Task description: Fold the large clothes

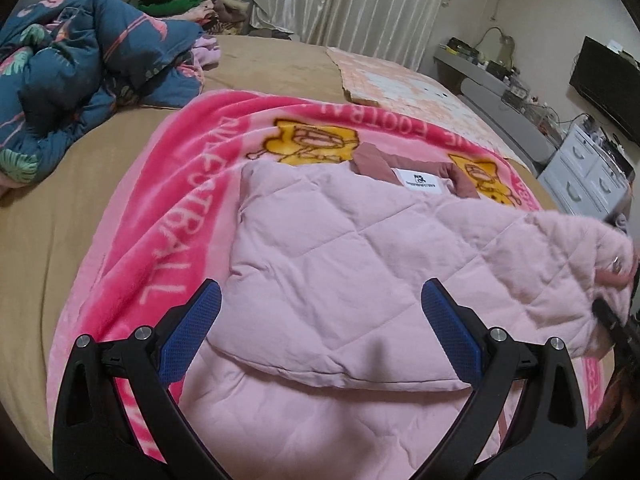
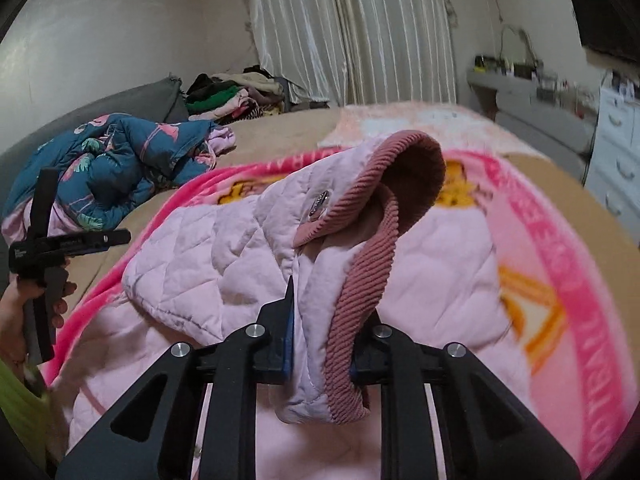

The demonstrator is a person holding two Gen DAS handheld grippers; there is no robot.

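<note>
Fold is partly done, by the look of it: the pink quilted jacket [image 1: 340, 248] lies inside-out on the pink fleece blanket [image 1: 176, 216] on the bed [image 1: 48, 248], left side already flapped over the body. Right gripper [image 2: 324, 344] is clamped on the sleeve cuff [image 2: 360, 280], lifted; that sleeve and the final fold are left. Left gripper [image 1: 320, 320] hovers wide, empty. Shell is soft diamond-stitched padding; cuff and collar [image 1: 372, 164] are ribbed dusty-rose corduroy, with a metal snap [image 2: 318, 204].

Black left tool [image 1: 318, 320], blue textured pads [image 1: 188, 332], silver screws
</note>
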